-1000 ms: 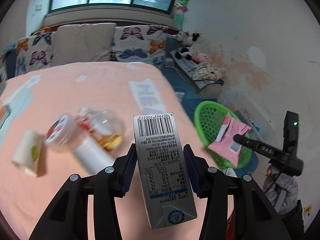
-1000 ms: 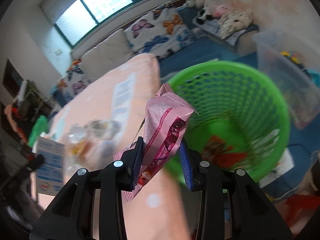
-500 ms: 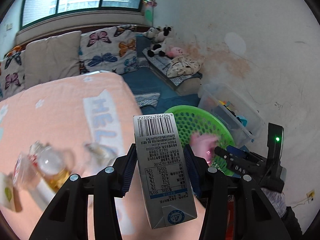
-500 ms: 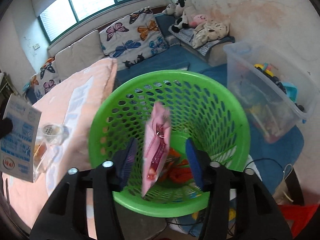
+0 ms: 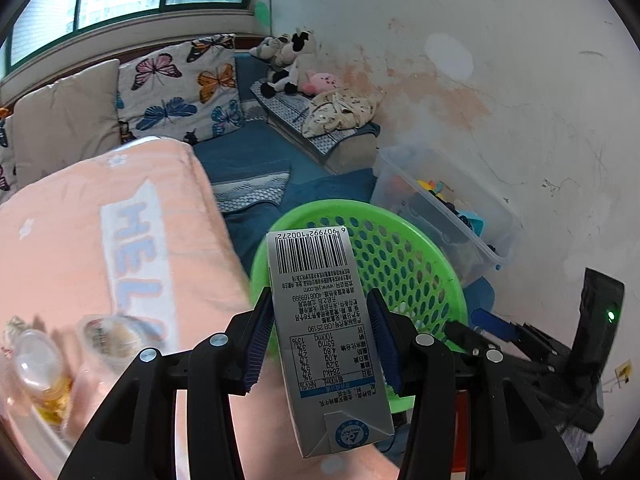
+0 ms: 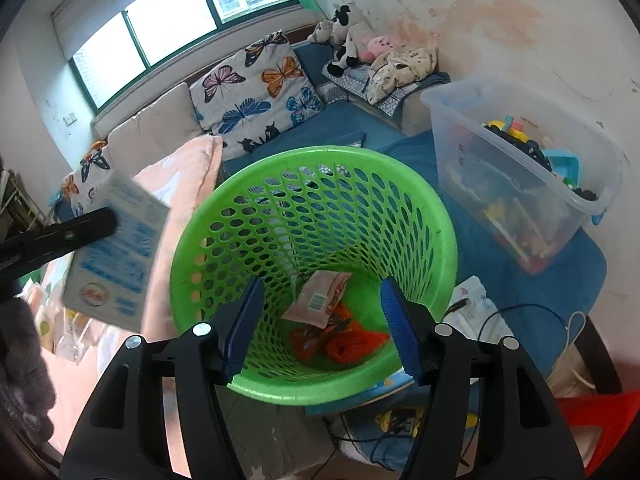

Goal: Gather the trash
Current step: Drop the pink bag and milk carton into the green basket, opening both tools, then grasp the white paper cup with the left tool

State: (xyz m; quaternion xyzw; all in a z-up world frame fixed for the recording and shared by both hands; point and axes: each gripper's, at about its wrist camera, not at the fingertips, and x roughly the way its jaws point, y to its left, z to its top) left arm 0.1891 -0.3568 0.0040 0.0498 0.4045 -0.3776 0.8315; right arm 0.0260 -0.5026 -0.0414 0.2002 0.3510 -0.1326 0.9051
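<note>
Currently the left gripper (image 5: 318,338) is clamped on a grey milk carton (image 5: 326,332), barcode end pointing away from the camera, held above the near rim of the green mesh basket (image 5: 408,256) just beside the peach blanket (image 5: 80,240). Right gripper (image 6: 320,322) is spread wide with nothing between its pads, hanging over the basket mouth. Pink snack wrapper (image 6: 318,298) lies at the basket bottom on top of orange trash (image 6: 344,344). Two clear plastic cups (image 5: 38,364) sit blurred on the blanket at lower left. Clear storage bin (image 6: 516,176) with toys stands just beside the basket.
</note>
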